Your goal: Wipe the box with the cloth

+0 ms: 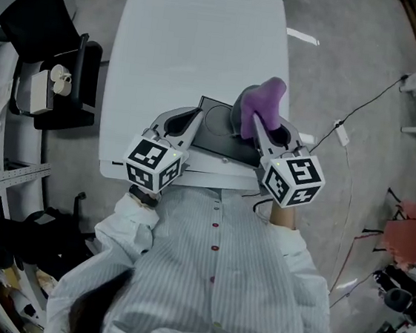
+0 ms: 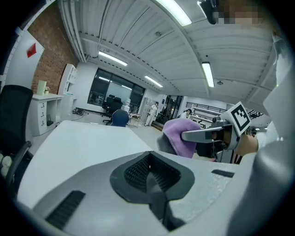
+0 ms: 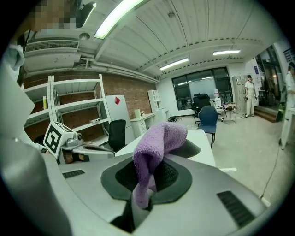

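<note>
Right tongs are clamped on purple cloth, judged soft, light, best held bunched | left tongs are closed, empty | dark box, likely rigid, is set between both tongs.

Brick wall, white shelving, strip lights, large windows; grey floor, perhaps concrete; white table.

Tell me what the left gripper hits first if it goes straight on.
Probably nothing close. Past the left gripper, its own view shows only white table; the cloth sits off to the right. In the head view its tip is at the box edge, so it might graze that.
</note>
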The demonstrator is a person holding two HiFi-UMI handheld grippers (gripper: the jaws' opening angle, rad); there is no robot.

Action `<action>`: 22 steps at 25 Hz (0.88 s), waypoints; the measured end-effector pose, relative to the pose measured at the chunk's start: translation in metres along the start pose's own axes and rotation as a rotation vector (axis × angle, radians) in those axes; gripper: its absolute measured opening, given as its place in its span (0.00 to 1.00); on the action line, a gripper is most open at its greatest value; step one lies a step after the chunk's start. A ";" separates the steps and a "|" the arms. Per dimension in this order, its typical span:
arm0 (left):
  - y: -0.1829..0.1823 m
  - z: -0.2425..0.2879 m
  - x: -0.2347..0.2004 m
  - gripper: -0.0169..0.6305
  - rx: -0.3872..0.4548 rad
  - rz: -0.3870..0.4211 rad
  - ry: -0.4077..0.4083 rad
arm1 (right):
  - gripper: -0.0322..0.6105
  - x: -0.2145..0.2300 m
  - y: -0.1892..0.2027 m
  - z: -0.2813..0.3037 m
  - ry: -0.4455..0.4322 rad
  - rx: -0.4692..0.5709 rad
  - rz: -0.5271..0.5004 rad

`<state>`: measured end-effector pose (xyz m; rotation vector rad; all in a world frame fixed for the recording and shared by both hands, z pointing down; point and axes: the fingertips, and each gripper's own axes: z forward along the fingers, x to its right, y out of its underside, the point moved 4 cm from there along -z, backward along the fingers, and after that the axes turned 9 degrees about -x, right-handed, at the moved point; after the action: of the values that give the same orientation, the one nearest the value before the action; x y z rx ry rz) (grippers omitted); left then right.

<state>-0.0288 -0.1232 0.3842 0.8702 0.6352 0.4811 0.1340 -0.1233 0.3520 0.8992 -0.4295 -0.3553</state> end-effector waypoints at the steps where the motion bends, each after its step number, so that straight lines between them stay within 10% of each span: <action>1: 0.005 0.002 -0.003 0.04 -0.015 -0.002 0.000 | 0.12 -0.003 -0.001 0.003 -0.011 -0.001 -0.005; 22: 0.089 0.032 -0.026 0.11 -0.248 -0.040 -0.008 | 0.12 -0.042 0.041 0.123 -0.140 -0.270 -0.120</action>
<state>-0.0371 -0.1072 0.4810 0.6236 0.5705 0.5078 0.0415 -0.1625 0.4437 0.6399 -0.4455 -0.5746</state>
